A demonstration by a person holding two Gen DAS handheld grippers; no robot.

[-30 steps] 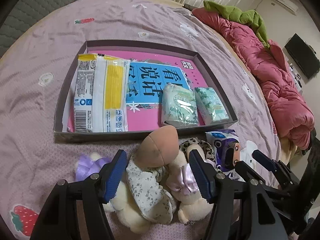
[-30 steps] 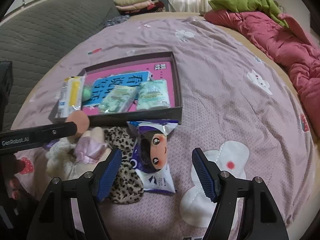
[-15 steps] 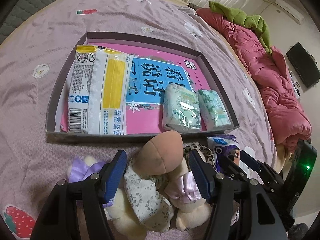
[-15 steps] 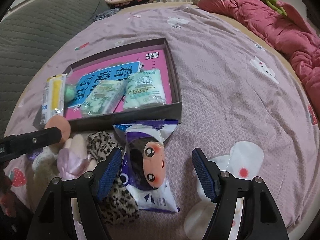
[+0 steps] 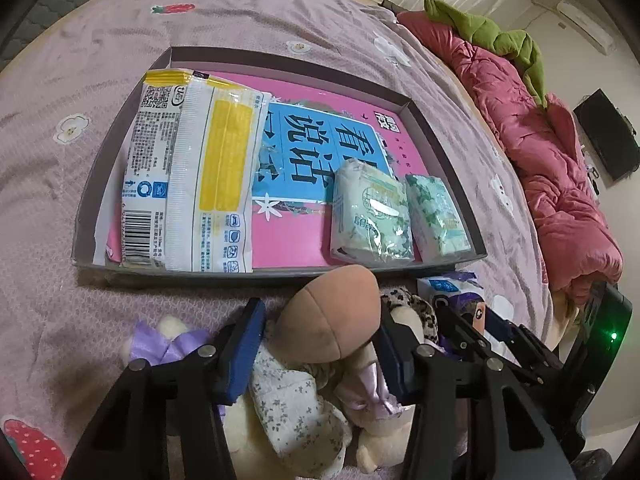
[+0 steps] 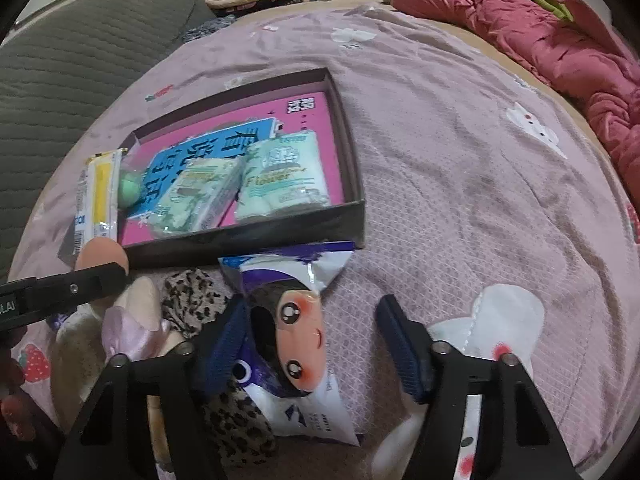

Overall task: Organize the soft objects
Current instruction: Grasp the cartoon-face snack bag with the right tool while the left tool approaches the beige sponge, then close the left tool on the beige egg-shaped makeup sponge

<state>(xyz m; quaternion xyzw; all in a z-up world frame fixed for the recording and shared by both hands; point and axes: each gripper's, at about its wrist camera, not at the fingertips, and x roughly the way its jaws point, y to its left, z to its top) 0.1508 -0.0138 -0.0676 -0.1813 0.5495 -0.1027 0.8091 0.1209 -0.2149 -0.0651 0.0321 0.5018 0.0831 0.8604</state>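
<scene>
My left claw (image 5: 316, 356) spreads open around the plush doll (image 5: 320, 364) while my right claw (image 6: 312, 344) gapes over the cartoon-face pouch (image 6: 296, 344), ready to lift both into the shallow box (image 5: 280, 270).

Large black Chinese characters, 看 and 说话, are printed on the blue panel (image 5: 320, 152) of the pink box floor (image 5: 288, 240). The word "Flower" is read on a pale green tissue pack (image 6: 284, 176). A barcode and a QR code are printed on the white-and-yellow pack (image 5: 192, 176); its small print cannot be read.
</scene>
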